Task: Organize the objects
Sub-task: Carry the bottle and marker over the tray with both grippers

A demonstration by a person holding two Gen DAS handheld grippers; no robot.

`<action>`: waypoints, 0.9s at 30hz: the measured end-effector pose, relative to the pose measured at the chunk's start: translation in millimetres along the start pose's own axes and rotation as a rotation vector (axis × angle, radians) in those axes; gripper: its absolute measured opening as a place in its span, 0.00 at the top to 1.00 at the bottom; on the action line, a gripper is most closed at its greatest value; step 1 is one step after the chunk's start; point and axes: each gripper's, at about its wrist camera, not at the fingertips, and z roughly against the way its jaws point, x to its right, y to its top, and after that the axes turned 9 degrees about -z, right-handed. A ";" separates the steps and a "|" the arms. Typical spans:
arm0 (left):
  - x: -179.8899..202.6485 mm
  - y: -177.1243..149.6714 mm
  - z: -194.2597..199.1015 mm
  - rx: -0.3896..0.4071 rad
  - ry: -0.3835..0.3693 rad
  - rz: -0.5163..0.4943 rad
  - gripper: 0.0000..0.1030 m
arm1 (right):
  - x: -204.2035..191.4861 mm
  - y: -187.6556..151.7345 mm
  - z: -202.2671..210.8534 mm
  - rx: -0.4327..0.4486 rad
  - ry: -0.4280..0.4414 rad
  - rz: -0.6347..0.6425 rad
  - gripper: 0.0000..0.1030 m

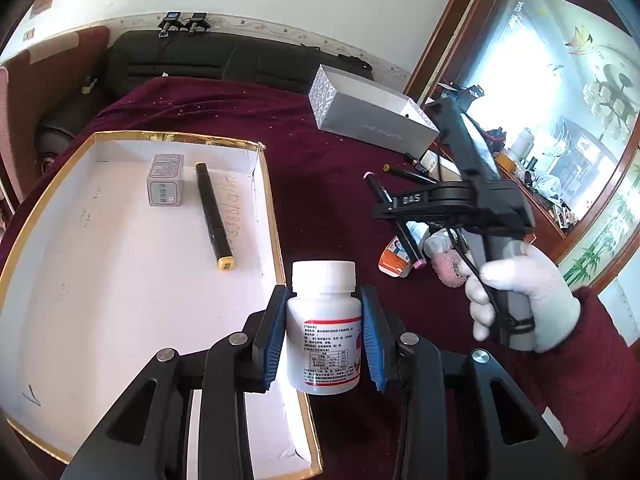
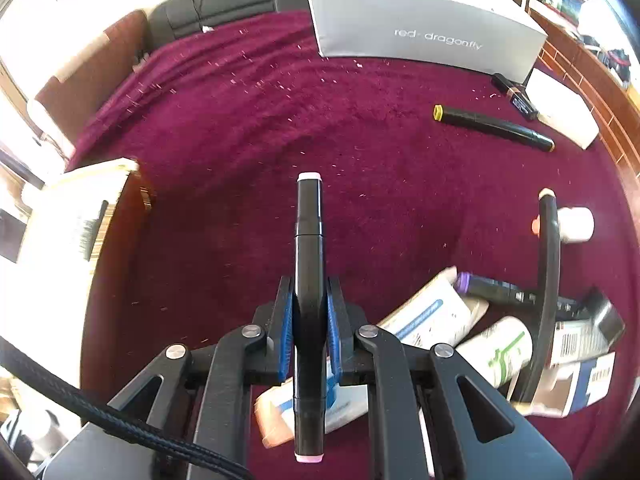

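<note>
the left claw [image 1: 324,332] is clamping a white pill bottle [image 1: 323,328] over the gold-rimmed box [image 1: 276,216] edge; the right claw [image 2: 309,320] is gripping a black marker [image 2: 309,280] above the maroon cloth [image 2: 240,120].

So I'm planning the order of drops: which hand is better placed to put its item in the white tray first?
Left. Its bottle already hangs over the tray's near edge, while the right gripper holds its marker above the red cloth, away from it.

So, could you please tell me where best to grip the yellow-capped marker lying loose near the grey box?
Grip the yellow-capped marker mid-barrel from above, jaws across its width: it lies flat on the cloth, with space on both long sides.
</note>
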 end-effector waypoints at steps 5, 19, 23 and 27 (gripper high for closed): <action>2.4 -0.5 14.2 0.039 0.022 0.003 0.70 | -4.2 -12.5 28.0 0.038 0.083 -0.009 0.88; -54.3 23.0 74.1 0.107 0.223 0.016 0.70 | -63.1 -27.9 70.2 -0.017 0.364 0.017 0.88; -81.5 41.9 75.9 0.093 0.296 0.003 0.70 | -97.0 -24.4 59.6 -0.083 0.443 0.012 0.88; -110.9 59.3 56.7 0.045 0.337 0.012 0.70 | -135.4 -21.2 41.5 -0.126 0.465 0.027 0.88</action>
